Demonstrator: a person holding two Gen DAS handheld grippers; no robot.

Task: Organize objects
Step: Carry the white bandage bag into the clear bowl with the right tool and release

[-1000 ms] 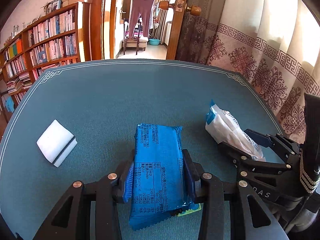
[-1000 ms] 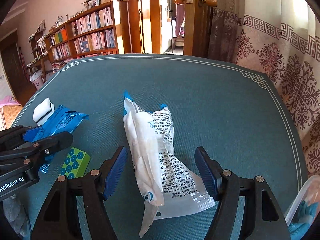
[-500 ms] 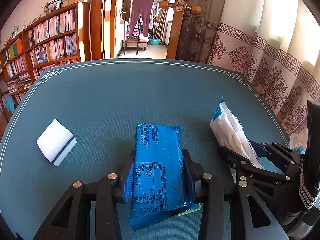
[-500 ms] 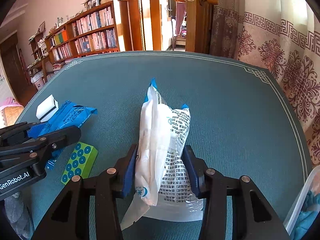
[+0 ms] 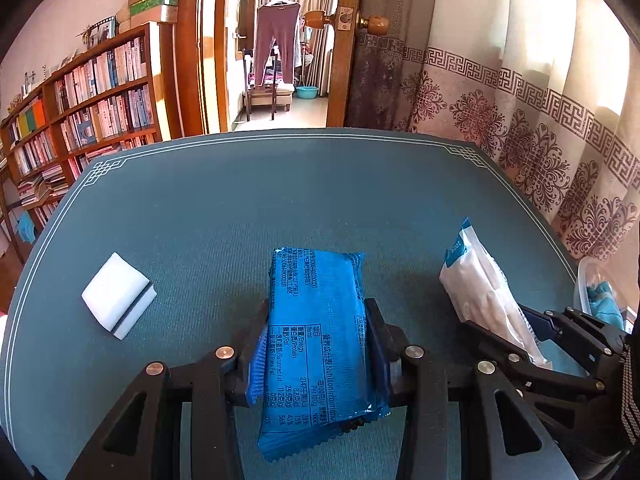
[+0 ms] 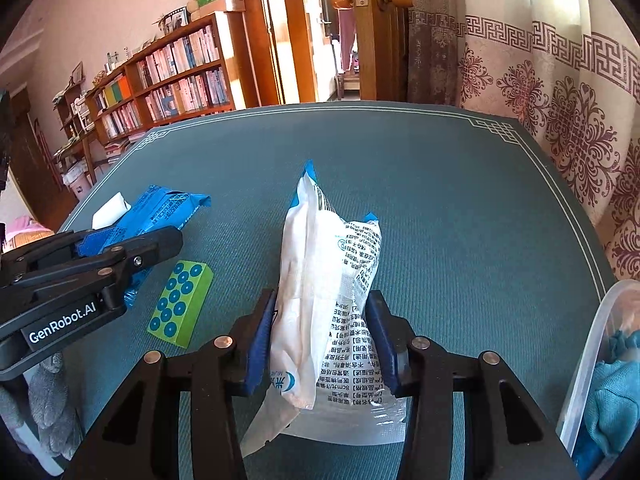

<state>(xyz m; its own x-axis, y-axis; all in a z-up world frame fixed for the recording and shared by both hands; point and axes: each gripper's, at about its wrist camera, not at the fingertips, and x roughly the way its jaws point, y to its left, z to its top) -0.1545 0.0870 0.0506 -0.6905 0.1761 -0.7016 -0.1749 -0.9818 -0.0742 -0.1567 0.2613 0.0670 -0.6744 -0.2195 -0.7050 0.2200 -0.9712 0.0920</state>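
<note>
Left wrist view: the left gripper (image 5: 318, 354) has its jaws clamped on a blue snack packet (image 5: 318, 332), which sits between the pads above the green table mat (image 5: 240, 208). Risk: the glossy wrapper may slide out, since its crimped near end hangs unsupported. A white sponge block (image 5: 118, 294) lies apart to the left. The clear container (image 5: 586, 276) at the right edge is cut off.

Right wrist view: the right gripper (image 6: 326, 344) has its pads pressed into a white sealed pouch (image 6: 326, 292), squeezing it narrow. Risk: soft contents could shift and the pouch sag free. A green dotted block (image 6: 180, 304) lies just beside the left gripper. The container's contents are indistinct.
</note>
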